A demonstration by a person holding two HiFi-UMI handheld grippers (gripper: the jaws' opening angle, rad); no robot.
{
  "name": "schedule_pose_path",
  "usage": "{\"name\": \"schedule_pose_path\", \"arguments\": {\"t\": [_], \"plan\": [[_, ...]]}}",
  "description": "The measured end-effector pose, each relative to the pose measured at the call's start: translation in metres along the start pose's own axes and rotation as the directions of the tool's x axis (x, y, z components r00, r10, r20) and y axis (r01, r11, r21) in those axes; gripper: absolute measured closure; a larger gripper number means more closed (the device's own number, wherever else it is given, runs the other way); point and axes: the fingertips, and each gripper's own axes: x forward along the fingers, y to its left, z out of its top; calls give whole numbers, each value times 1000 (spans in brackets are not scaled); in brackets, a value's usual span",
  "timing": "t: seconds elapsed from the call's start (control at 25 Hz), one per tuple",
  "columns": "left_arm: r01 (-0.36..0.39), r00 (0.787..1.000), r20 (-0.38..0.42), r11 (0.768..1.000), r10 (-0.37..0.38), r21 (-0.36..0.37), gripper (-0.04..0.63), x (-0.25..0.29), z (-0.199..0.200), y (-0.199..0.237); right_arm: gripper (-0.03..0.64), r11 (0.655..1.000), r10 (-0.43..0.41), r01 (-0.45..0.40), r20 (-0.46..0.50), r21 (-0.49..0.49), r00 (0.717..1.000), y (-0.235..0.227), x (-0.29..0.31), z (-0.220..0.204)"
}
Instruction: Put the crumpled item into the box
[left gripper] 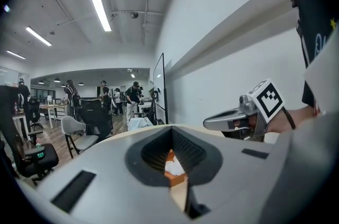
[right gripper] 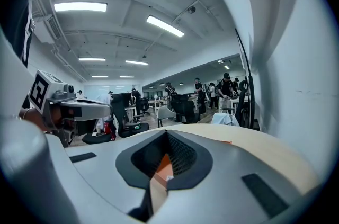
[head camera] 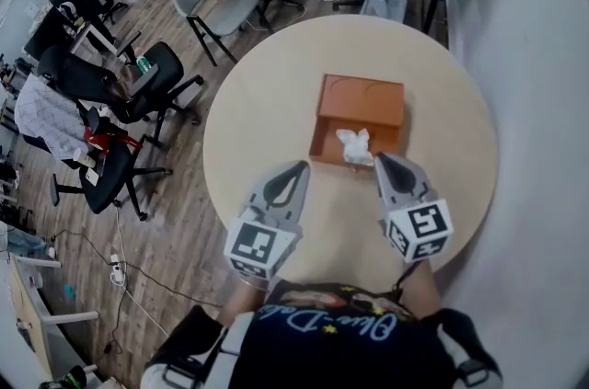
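Okay, crumpled white paper (head camera: pixel 353 144) is lying in the orange cardboard box (head camera: pixel 361 100), so left gripper (head camera: pixel 298 166) and right gripper (head camera: pixel 383 161) are hovering beside it, pressed together, empty.

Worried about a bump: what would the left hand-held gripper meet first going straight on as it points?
Probably the near wall of the orange box, with the crumpled item just beyond, inside it; depth is unclear.

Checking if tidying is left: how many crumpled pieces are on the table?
1. The crumpled white wad lies inside the open orange cardboard box on the round beige table, toward the box's near wall. None shows loose on the tabletop; more could be hidden beneath it.
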Motion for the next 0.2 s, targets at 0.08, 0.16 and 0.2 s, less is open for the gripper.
{"name": "schedule_pose_path", "arguments": {"t": [0.08,0.16,0.2], "plan": [[-3,1000,10,1000,4,-23,603,2,2,-1,618,1000,0,0,5,-4,1000,-2,1,1],[-5,1000,17,999,6,-39,603,3,3,-2,618,1000,6,-6,11,-10,1000,-3,3,0],[-6,1000,19,999,7,-45,603,4,3,-2,618,1000,10,-10,15,-14,1000,-4,4,0]]}}
